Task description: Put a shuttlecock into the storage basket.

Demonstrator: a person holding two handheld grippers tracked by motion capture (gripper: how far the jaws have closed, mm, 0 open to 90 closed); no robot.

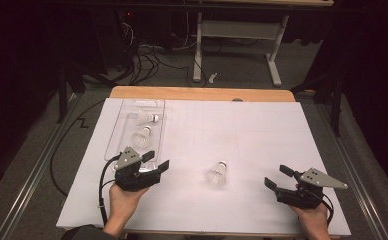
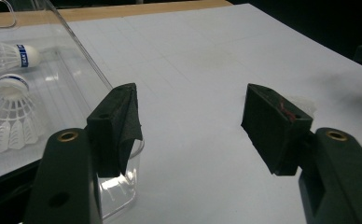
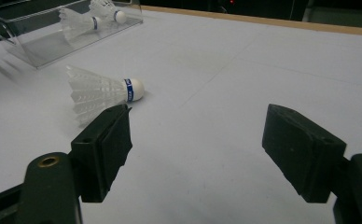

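A white shuttlecock (image 1: 217, 173) (image 3: 100, 92) with a blue band lies on its side on the white table sheet, between my two grippers. Two more shuttlecocks (image 1: 142, 136) (image 2: 9, 109) lie in a clear plastic tray (image 1: 116, 131) (image 2: 83, 74) at the left. My left gripper (image 1: 158, 160) (image 2: 191, 126) stands open at the tray's near end, with nothing between its jaws. My right gripper (image 1: 278, 176) (image 3: 198, 149) is open too, low over the sheet to the right of the loose shuttlecock, jaws apart and empty.
The white sheet (image 1: 242, 135) covers a wooden table whose far edge (image 1: 202, 93) shows bare. Beyond it are a white desk frame (image 1: 237, 45) and cables on the floor. Metal rails (image 1: 29, 175) run along both sides.
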